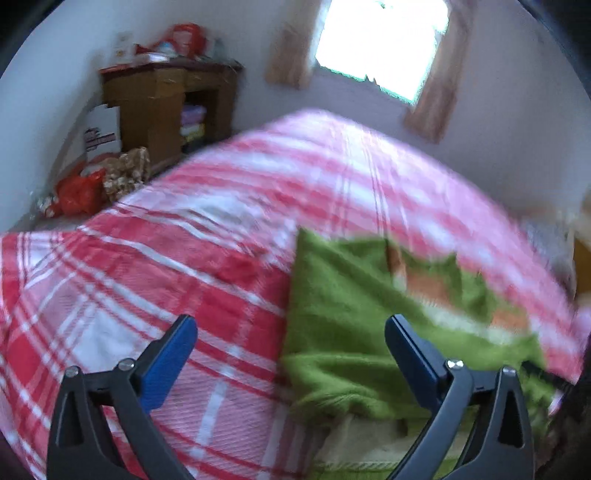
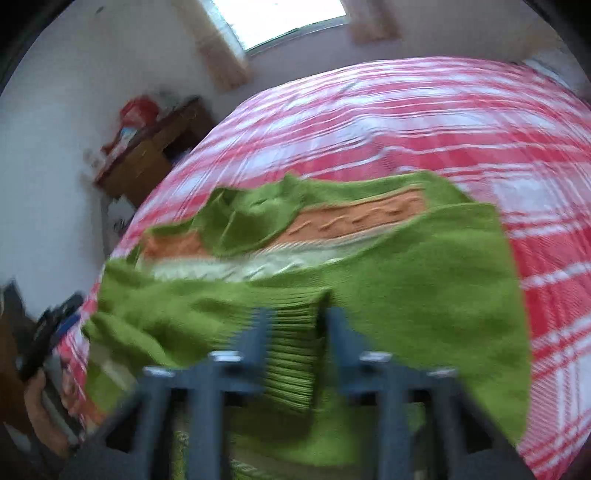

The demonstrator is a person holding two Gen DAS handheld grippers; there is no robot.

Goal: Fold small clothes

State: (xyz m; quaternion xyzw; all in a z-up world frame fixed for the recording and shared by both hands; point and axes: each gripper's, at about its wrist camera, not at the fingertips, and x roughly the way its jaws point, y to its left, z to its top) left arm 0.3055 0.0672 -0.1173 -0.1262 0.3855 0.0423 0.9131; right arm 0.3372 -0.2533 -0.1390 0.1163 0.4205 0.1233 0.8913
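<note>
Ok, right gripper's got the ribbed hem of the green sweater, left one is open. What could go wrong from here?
Only the right gripper pinches the ribbed hem, so the green sweater may lift unevenly and bunch. The left gripper is open, holding nothing, beside the sweater's edge; that side could drag on the plaid bedspread. Both views are blurred, so the grip is hard to confirm.

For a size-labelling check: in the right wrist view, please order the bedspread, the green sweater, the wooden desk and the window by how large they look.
1. Red plaid bedspread
2. Green sweater, though nearness to the camera enlarges it
3. and 4. Wooden desk and window: they look alike, the window is cut off, so unranked.
</note>
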